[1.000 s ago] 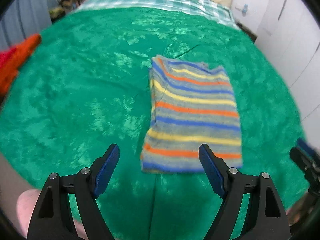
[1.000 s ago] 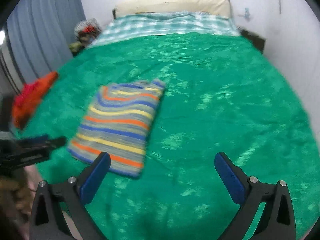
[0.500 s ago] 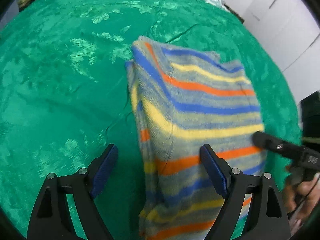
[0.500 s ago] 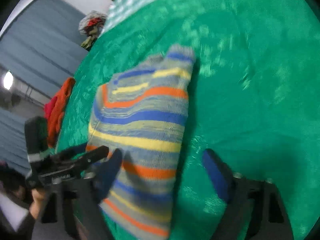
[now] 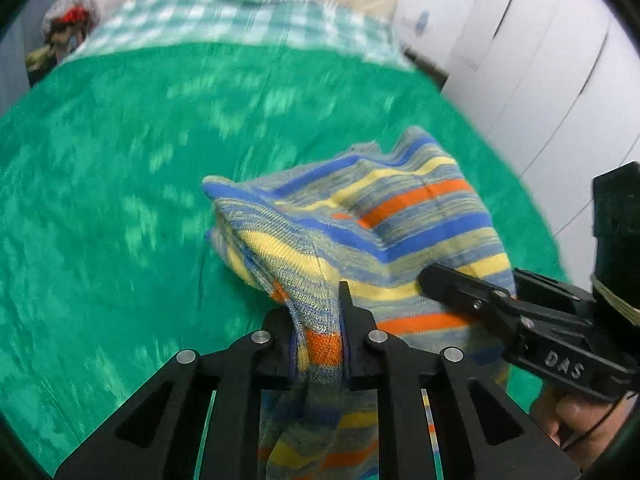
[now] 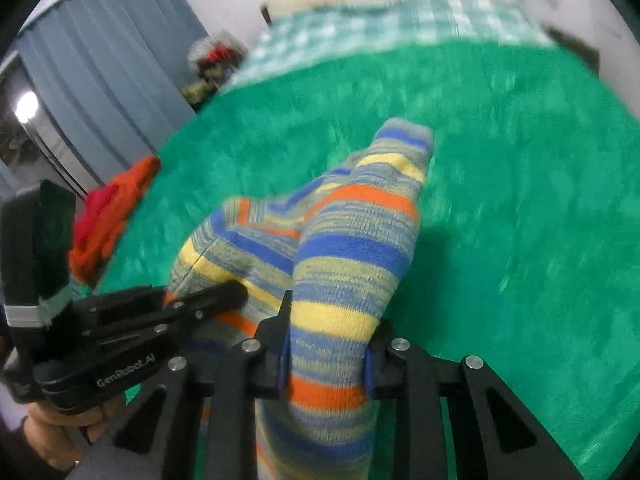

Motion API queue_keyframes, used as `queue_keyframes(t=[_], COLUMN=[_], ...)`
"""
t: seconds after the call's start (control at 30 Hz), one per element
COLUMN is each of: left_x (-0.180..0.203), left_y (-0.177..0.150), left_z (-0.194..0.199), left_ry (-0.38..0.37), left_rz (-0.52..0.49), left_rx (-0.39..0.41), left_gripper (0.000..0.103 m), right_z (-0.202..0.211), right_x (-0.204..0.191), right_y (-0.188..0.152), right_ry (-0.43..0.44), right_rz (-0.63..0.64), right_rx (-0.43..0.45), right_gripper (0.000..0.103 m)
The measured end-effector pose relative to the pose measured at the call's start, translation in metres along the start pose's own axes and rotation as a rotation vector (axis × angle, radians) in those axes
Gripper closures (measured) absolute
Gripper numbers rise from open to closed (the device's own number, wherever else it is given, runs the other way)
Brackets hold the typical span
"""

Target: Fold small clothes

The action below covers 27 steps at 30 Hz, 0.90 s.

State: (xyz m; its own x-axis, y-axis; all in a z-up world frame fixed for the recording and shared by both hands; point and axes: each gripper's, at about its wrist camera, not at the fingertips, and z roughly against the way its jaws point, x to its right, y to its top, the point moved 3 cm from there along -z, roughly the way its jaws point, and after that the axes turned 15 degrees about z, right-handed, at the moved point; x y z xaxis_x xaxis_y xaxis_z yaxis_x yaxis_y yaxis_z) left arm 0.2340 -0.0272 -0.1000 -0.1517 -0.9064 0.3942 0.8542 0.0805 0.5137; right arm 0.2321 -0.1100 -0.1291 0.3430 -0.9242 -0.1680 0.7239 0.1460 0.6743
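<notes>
Striped knit garment (image 5: pixel 372 236) at centre of both wrist views, near edge lifted off green bedspread (image 5: pixel 120 200), far end resting on it toward 12 o'clock. Left gripper (image 5: pixel 320 344) at 6 o'clock, jaws closing, clenched on bunched fabric edge. Right gripper (image 6: pixel 326 350) at 6 o'clock in own view, jaws closing, fabric pinched between blue pads. Garment: folded, blue, yellow, orange, grey bands, creased. Orange cloth (image 6: pixel 108 216) at 9 o'clock, well apart.
</notes>
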Motion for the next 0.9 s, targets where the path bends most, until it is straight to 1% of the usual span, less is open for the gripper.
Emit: queue_keyframes(t=[0.1, 0.13, 0.2, 0.23, 0.27, 0.3, 0.33, 0.37, 0.4, 0.43, 0.5, 0.53, 0.6, 0.63, 0.67, 0.73, 0.8, 0.83, 0.9], left_x=[0.015, 0.015, 0.02, 0.021, 0.019, 0.014, 0.01, 0.007, 0.005, 0.004, 0.005, 0.005, 0.01, 0.012, 0.012, 0.014, 0.017, 0.019, 0.022], left_y=[0.017, 0.016, 0.013, 0.008, 0.002, -0.006, -0.01, -0.019, -0.028, -0.037, -0.058, -0.061, -0.07, -0.076, -0.082, -0.09, -0.097, -0.101, -0.104], left_z=[0.011, 0.012, 0.0, -0.012, -0.025, -0.033, -0.035, -0.033, -0.028, -0.019, 0.006, 0.011, 0.027, 0.037, 0.044, 0.059, 0.075, 0.083, 0.091], left_ry=[-0.041, -0.046, -0.033, 0.014, 0.099, 0.187, 0.24, 0.27, 0.278, 0.281, 0.302, 0.313, 0.326, 0.33, 0.328, 0.329, 0.339, 0.358, 0.412], left_rz=[0.014, 0.013, 0.003, -0.017, -0.05, -0.085, -0.109, -0.125, -0.133, -0.141, -0.158, -0.156, -0.129, -0.108, -0.088, -0.033, 0.004, 0.022, 0.028], left_rx=[0.01, 0.005, -0.014, -0.02, -0.008, 0.012, 0.02, 0.026, 0.038, 0.056, 0.1, 0.116, 0.141, 0.126, 0.107, 0.086, 0.106, 0.118, 0.102], left_gripper=[0.088, 0.086, 0.067, 0.035, 0.016, 0.017, 0.019, 0.019, 0.019, 0.018, 0.009, 0.001, 0.001, 0.001, 0.001, 0.001, 0.001, 0.001, 0.001], right_z=[0.021, 0.026, 0.035, 0.036, 0.032, 0.025, 0.023, 0.027, 0.036, 0.05, 0.077, 0.089, 0.107, 0.115, 0.125, 0.141, 0.16, 0.164, 0.177], right_x=[0.013, 0.019, 0.031, 0.038, 0.047, 0.061, 0.075, 0.084, 0.09, 0.092, 0.085, 0.077, 0.065, 0.058, 0.046, 0.024, 0.006, 0.002, -0.008], right_y=[0.028, 0.033, 0.035, 0.032, 0.027, 0.017, 0.007, -0.002, -0.013, -0.022, -0.041, -0.048, -0.058, -0.063, -0.071, -0.076, -0.086, -0.088, -0.095], right_ry=[-0.001, 0.009, -0.005, -0.028, -0.068, -0.135, -0.194, -0.219, -0.229, -0.241, -0.287, -0.317, -0.353, -0.364, -0.364, -0.349, -0.337, -0.34, -0.336], right_rz=[-0.008, -0.018, -0.012, 0.003, 0.013, 0.003, -0.022, -0.041, -0.061, -0.067, -0.027, 0.002, 0.042, 0.06, 0.072, 0.071, 0.065, 0.064, 0.047], right_rx=[0.034, 0.036, 0.035, 0.03, 0.008, -0.046, -0.083, -0.097, -0.095, -0.074, -0.061, -0.063, -0.071, -0.084, -0.094, -0.1, -0.089, -0.085, -0.075], right_gripper=[0.076, 0.076, 0.074, 0.06, 0.044, 0.006, 0.001, 0.001, 0.001, 0.001, 0.001, 0.001, 0.001, 0.001, 0.001, 0.001, 0.001, 0.001, 0.001])
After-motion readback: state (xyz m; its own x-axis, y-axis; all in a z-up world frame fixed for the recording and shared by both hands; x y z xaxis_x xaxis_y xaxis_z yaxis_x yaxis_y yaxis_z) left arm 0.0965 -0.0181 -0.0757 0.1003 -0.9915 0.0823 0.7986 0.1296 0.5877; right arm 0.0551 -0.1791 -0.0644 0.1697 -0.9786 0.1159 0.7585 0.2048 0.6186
